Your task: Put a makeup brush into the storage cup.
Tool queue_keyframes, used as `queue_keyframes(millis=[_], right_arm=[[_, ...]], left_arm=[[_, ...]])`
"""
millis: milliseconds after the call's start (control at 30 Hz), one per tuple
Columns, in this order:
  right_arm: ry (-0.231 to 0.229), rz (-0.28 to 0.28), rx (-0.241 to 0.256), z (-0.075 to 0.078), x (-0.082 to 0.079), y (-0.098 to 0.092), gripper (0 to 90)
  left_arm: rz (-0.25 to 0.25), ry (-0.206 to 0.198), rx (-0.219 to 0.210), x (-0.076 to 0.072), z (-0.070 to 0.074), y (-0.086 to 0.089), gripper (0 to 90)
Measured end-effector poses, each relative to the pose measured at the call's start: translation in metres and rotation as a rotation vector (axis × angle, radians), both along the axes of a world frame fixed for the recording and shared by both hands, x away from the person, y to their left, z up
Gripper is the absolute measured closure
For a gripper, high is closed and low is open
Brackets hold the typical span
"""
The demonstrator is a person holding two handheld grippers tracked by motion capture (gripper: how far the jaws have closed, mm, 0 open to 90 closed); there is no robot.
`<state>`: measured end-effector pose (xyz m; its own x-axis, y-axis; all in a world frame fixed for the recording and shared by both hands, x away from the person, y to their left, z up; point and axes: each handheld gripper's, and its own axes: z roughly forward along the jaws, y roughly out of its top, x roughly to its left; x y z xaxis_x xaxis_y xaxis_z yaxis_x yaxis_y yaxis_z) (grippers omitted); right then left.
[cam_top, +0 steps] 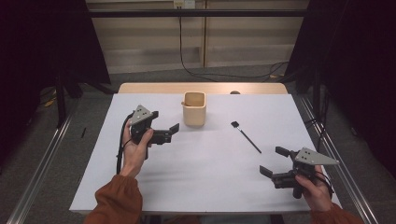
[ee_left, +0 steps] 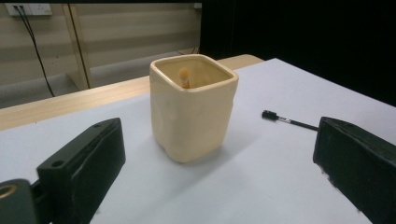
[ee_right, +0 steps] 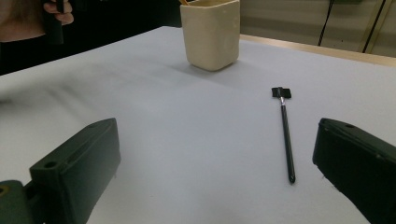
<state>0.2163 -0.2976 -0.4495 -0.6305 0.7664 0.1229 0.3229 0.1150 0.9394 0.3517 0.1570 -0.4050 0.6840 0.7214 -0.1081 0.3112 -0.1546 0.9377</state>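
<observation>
White tabletop (cam_top: 201, 177) carries a cream square cup (cam_top: 194, 108) just ahead of the left gripper (cam_top: 171, 130), whose jaws gape empty. Ahead of the equally wide, empty right gripper (cam_top: 273, 161) lies a black brush (cam_top: 245, 137).

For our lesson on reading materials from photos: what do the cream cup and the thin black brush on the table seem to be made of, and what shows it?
Cream cup: probably glazed ceramic; thick rounded rim, slightly dented walls and a soft sheen. Black brush: likely a plastic or painted handle, smooth and dark, with a small silvery collar before its flat black head; the exact material cannot be told.
</observation>
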Motion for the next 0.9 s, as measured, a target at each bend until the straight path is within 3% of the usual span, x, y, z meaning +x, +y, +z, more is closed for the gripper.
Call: queue_keyframes(millis=[67, 267, 467, 533, 600, 700, 800, 900], right_arm=[[0.001, 0.000, -0.001, 0.000, 0.001, 0.000, 0.4], [0.002, 0.000, -0.002, -0.001, 0.001, 0.000, 0.3], [0.003, -0.002, 0.002, 0.000, 0.000, 0.000, 0.3], [0.003, -0.002, 0.000, 0.000, 0.000, 0.000, 0.3], [0.005, -0.002, 0.000, -0.001, 0.001, 0.001, 0.3], [0.006, -0.001, -0.001, -0.001, 0.001, 0.001, 0.4], [0.002, -0.002, 0.001, 0.000, 0.001, 0.000, 0.3], [0.004, -0.007, 0.002, 0.000, 0.001, 0.000, 0.3]], left_arm=[[-0.015, -0.007, 0.026, -0.005, 0.000, 0.001, 1.0], [-0.039, -0.003, 0.009, -0.021, 0.001, 0.001, 1.7], [-0.018, -0.017, -0.002, -0.039, -0.001, 0.009, 1.7], [0.014, -0.038, -0.009, -0.044, -0.004, 0.012, 1.8], [0.009, -0.028, -0.020, -0.049, -0.008, 0.009, 2.0], [-0.001, -0.023, 0.001, -0.055, -0.013, 0.008, 2.0], [0.014, -0.030, -0.012, -0.061, -0.014, 0.013, 1.8], [0.037, -0.066, -0.018, -0.067, -0.017, 0.018, 1.3]])
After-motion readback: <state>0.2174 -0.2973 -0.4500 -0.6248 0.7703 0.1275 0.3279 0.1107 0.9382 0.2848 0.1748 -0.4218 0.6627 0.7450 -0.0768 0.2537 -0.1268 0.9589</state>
